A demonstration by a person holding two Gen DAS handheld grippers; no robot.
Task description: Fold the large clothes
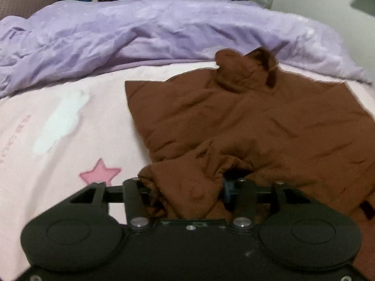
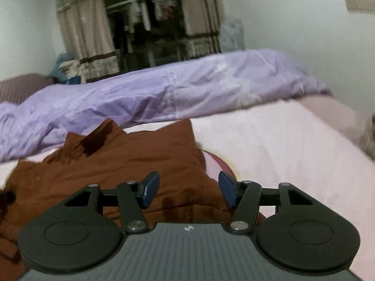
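- Left tongs (image 1: 185, 196) gripping a bunched sleeve of the brown jacket (image 1: 246, 121) on the bed (image 1: 58, 140).
- Right tongs (image 2: 187, 188) hovering wide open, empty, above the jacket.
- Folding barely begun; most still remaining.

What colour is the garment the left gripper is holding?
Rust brown garment, plain with no print; clearest in the left wrist view, bunched in the left gripper.

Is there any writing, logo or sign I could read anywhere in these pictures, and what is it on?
Pink lettering on the pink sheet, at the left edge: too blurred to read.
Small white emblem on the right gripper body: a mark, no letters.
Pink star on the sheet: a picture, no words.
Nothing else legible.
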